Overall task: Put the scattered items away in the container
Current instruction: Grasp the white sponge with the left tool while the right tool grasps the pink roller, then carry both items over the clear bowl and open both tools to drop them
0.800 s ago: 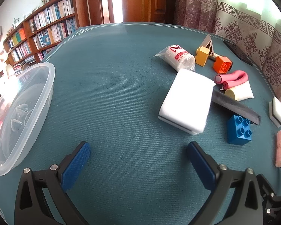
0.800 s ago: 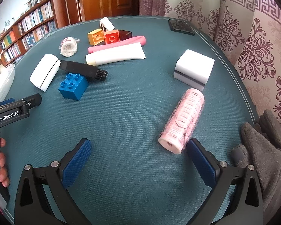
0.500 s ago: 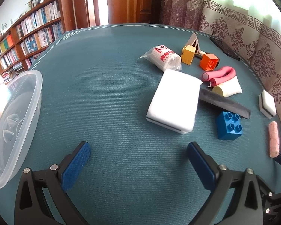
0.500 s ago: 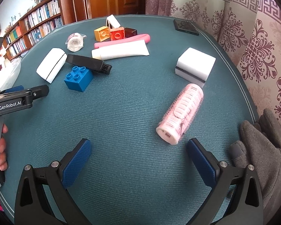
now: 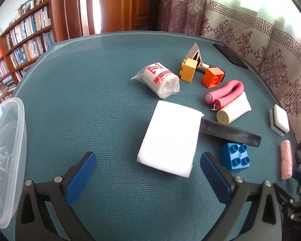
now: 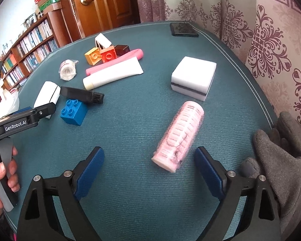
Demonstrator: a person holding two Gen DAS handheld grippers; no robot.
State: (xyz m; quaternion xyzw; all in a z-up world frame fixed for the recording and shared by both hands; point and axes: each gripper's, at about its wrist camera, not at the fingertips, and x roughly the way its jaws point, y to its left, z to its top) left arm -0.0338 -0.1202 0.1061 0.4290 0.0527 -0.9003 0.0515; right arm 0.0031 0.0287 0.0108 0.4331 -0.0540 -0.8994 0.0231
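White foam block (image 5: 171,138): mid-surface, nearer the left gripper (image 5: 148,165) than before.
Pink netted cylinder (image 6: 179,135): near the right edge, its end now between the right gripper's (image 6: 149,161) fingertips, untouched.
Clear plastic container (image 5: 7,156): left edge.
Claws: both spread wide, empty.

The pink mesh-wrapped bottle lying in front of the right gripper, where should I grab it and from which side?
Grip the pink bottle across its round body near the middle, coming down from above with the right gripper turned so its open jaws straddle the width. It lies on its side, angled away, one flat end facing the gripper, so the long curved flanks are the only opposing faces.
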